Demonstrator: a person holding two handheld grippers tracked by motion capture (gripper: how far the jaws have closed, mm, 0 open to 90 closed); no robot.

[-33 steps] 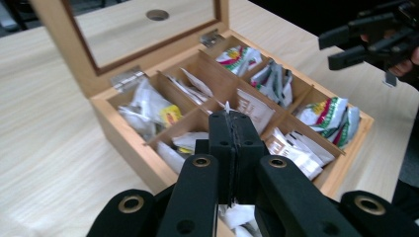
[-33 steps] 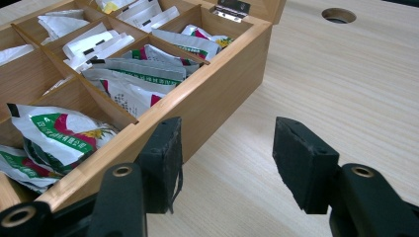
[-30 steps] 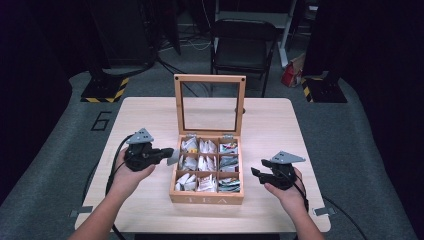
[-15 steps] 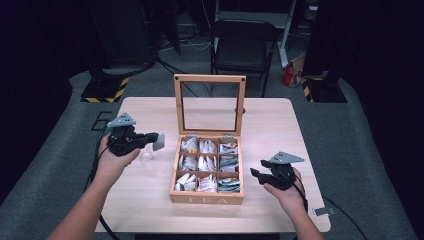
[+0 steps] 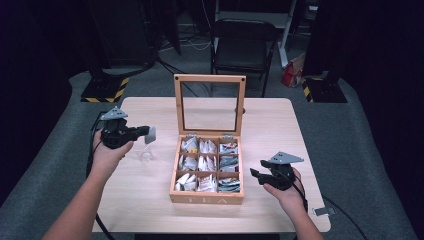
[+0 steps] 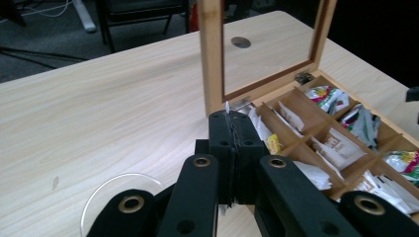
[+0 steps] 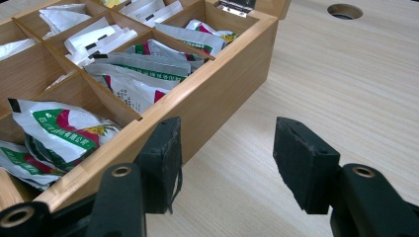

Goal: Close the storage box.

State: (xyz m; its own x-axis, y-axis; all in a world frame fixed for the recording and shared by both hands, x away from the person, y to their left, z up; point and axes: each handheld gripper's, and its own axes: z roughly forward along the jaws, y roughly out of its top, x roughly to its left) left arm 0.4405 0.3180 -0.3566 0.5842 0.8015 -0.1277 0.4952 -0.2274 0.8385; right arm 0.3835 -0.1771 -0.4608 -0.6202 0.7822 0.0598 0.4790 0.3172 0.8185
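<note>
The desk (image 5: 150,200) carries a wooden tea box (image 5: 207,197), its glass lid (image 5: 210,102) standing upright and its nine compartments filled with sachets. The box lies to the right of the left gripper (image 5: 145,134) and just left of the right gripper (image 5: 256,175). The left gripper hovers above the desk, its jaws pressed together on a thin white tea bag (image 5: 150,134), whose edge pokes out above the pads (image 6: 226,107). A clear glass (image 5: 143,156) stands on the desk just below that gripper. The right gripper sits low beside the box's right wall (image 7: 217,98), jaws apart with nothing between them.
</note>
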